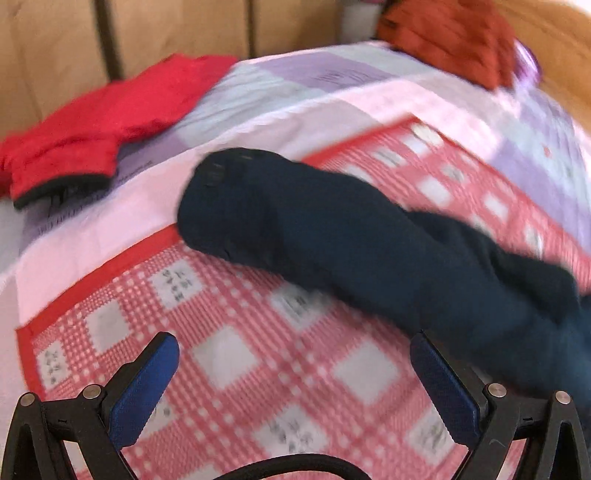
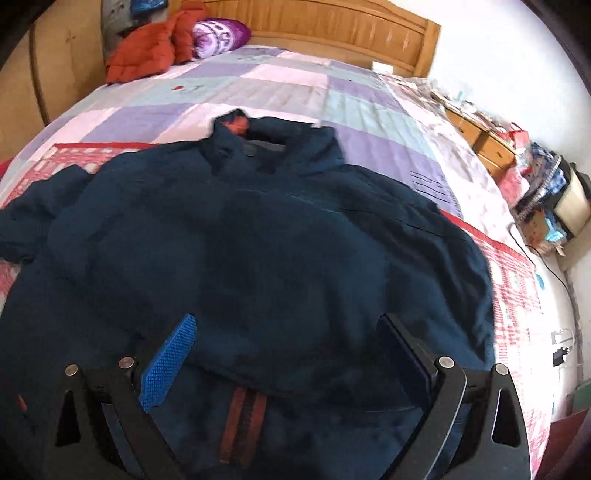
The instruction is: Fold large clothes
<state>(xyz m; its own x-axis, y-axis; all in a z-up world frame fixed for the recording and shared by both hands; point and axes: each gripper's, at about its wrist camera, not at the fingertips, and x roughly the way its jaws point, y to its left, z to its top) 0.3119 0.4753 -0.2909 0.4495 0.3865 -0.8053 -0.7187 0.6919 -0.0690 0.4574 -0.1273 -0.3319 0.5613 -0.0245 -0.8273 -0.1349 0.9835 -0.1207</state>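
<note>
A dark navy jacket point(image 2: 258, 240) lies spread on the bed, collar point(image 2: 273, 140) at the far end, orange stripes near the hem. Its sleeve point(image 1: 332, 236) stretches across the red checked blanket point(image 1: 258, 350) in the left wrist view. My left gripper point(image 1: 291, 354) is open and empty above the blanket, just left of the sleeve. My right gripper point(image 2: 284, 332) is open and empty over the jacket's lower body.
A red garment point(image 1: 96, 122) lies at the bed's far left edge. An orange-red garment point(image 2: 147, 48) and a purple pillow point(image 2: 218, 37) sit by the wooden headboard point(image 2: 351, 29). A cluttered nightstand point(image 2: 487, 144) and a cable stand at the right.
</note>
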